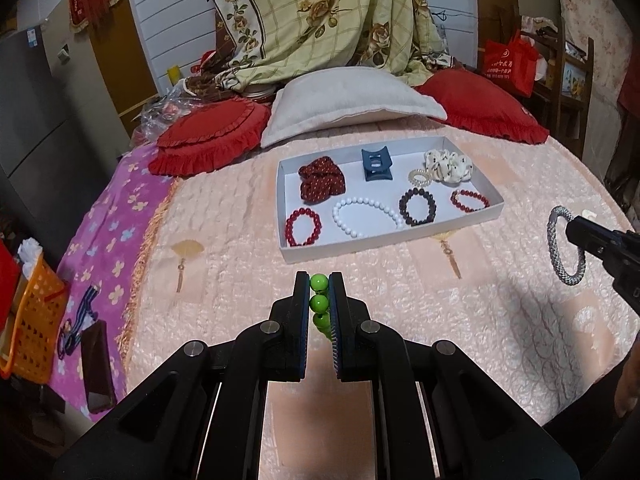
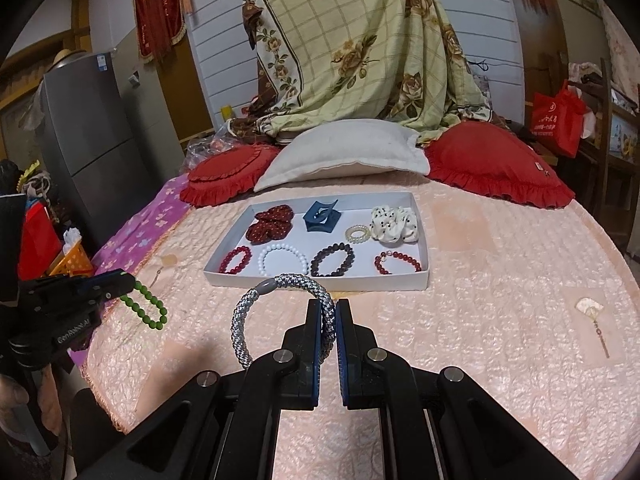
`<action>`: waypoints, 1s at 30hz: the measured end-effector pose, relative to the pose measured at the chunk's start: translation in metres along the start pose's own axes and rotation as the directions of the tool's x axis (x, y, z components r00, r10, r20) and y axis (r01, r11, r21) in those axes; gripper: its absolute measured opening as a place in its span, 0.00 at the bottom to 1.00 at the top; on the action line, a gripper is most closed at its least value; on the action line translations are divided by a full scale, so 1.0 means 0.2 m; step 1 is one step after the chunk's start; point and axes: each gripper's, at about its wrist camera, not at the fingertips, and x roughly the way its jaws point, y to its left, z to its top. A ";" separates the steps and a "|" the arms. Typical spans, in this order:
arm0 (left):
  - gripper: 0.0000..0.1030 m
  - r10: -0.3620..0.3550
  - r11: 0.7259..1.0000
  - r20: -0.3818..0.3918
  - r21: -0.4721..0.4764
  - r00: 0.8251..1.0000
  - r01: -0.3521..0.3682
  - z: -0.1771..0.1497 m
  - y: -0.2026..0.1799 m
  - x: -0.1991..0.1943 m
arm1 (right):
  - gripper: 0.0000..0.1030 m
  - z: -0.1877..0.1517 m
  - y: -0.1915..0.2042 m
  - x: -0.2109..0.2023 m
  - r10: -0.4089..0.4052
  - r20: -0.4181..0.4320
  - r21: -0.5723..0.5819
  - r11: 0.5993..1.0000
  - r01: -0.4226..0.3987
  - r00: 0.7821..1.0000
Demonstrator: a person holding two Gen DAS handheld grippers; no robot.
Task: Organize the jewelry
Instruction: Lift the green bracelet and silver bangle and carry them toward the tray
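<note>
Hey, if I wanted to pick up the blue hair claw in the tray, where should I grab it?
Grip the blue hair claw across its narrow waist, coming from above. It sits free on the white tray, flared at both ends, with the maroon scrunchie close on its left.

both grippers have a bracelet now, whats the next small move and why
Probably carry the left gripper forward over the white tray. It is shut on the green bead bracelet short of the tray, and bare floor shows along the tray's near edge. The right gripper, shut on the silver woven bracelet, could follow.
</note>
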 end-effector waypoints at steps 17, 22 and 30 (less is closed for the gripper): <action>0.08 -0.141 0.990 0.039 -0.007 0.989 0.142 0.19 0.05 0.10 | 0.06 0.06 -0.07 0.22 -0.008 -0.052 0.014 1.000 0.009 0.999; 0.08 -0.159 0.987 0.038 -0.018 0.987 0.159 0.20 0.08 0.15 | 0.06 0.09 -0.10 0.27 -0.016 -0.065 0.012 1.000 0.016 0.998; 0.08 -0.169 0.984 0.019 -0.055 0.985 0.170 0.25 0.12 0.26 | 0.06 0.15 -0.06 0.37 -0.020 -0.082 -0.003 1.000 0.019 0.996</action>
